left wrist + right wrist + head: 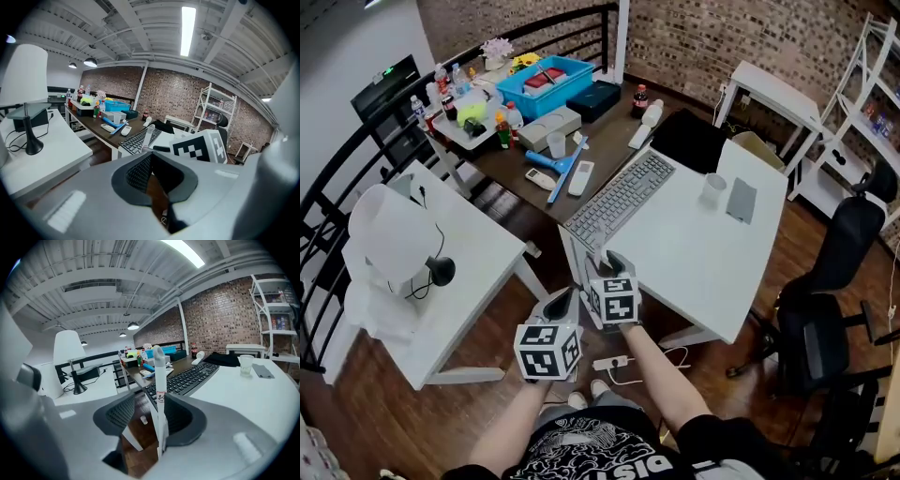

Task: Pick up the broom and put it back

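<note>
A thin white broom handle (160, 390) stands upright between the jaws of my right gripper (147, 401). It rests against the right pad (180, 416), with a wide gap to the left pad, so this gripper is open around it. From the left gripper view the same handle (146, 137) rises by the near corner of the white desk (164, 140). The broom's head is hidden. In the head view my right gripper (609, 265) is at that desk corner, with my left gripper (561, 302) just left of and behind it. The left gripper (151, 157) is shut with nothing in it.
A keyboard (619, 199) and a cup (713, 187) lie on the white desk (694, 253). At the left is a white table (478, 272) with a lamp (389, 234). Behind is a cluttered dark table (609, 131); a black office chair (825, 309) is at the right and a power strip (609, 362) lies on the floor.
</note>
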The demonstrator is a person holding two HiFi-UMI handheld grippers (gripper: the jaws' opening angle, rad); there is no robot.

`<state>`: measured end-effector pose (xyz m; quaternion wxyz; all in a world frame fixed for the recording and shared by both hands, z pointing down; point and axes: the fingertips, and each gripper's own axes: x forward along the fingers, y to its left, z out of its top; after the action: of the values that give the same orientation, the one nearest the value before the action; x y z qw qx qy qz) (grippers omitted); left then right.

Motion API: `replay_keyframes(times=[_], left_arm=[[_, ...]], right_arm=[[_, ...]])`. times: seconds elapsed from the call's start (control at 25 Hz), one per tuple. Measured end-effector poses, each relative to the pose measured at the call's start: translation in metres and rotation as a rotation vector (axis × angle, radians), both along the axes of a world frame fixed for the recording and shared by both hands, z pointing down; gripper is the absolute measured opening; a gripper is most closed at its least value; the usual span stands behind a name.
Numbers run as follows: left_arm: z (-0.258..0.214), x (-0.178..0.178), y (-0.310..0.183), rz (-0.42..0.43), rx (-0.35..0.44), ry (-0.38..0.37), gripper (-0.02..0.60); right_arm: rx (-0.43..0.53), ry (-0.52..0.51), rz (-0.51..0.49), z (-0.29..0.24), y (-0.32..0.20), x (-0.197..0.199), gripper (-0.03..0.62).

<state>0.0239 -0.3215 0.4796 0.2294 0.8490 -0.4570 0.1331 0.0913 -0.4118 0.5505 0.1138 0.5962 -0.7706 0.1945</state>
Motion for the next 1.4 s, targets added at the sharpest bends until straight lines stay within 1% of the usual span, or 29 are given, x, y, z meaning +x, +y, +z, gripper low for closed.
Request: replay_keyframes(times=[0.16, 0.44, 0.6, 0.64, 0.68, 0.8, 1.04, 1.24, 1.4], left_arm=[[0.002, -0.004, -0.007, -0.016, 0.008, -0.018, 0.005], [0.006, -0.017, -0.01, -0.053, -0.003, -0.03, 0.005], [0.01, -0.021, -0.013, -0.062, -0.007, -0.047, 0.005], [0.01, -0.022, -0.014, -0.064, -0.005, -0.05, 0.005], [0.01, -0.024, -0.014, -0.067, -0.004, -0.052, 0.005], [0.01, -0.031, -0.016, -0.087, -0.001, -0.052, 0.005], [0.007, -0.033, -0.014, -0.098, 0.008, -0.032, 0.005], [0.0, -0.035, -0.008, -0.098, 0.036, -0.026, 0.005], [-0.003, -0.04, -0.005, -0.12, 0.049, -0.01, 0.005]], right_arm=[[-0.002, 0.023, -0.014, 0.014, -0.021, 0.007, 0.167], [-0.016, 0.045, -0.041, 0.033, -0.046, 0.005, 0.167], [-0.019, 0.067, -0.021, 0.04, -0.057, 0.008, 0.167], [-0.014, 0.079, -0.009, 0.041, -0.06, 0.009, 0.146], [-0.009, 0.089, 0.0, 0.041, -0.062, 0.011, 0.102], [-0.008, 0.098, -0.005, 0.041, -0.064, 0.01, 0.097], [-0.019, 0.11, -0.05, 0.04, -0.056, 0.005, 0.097], [-0.01, 0.101, -0.085, 0.032, -0.029, -0.011, 0.097], [0.016, 0.098, -0.113, 0.02, -0.006, -0.024, 0.097]])
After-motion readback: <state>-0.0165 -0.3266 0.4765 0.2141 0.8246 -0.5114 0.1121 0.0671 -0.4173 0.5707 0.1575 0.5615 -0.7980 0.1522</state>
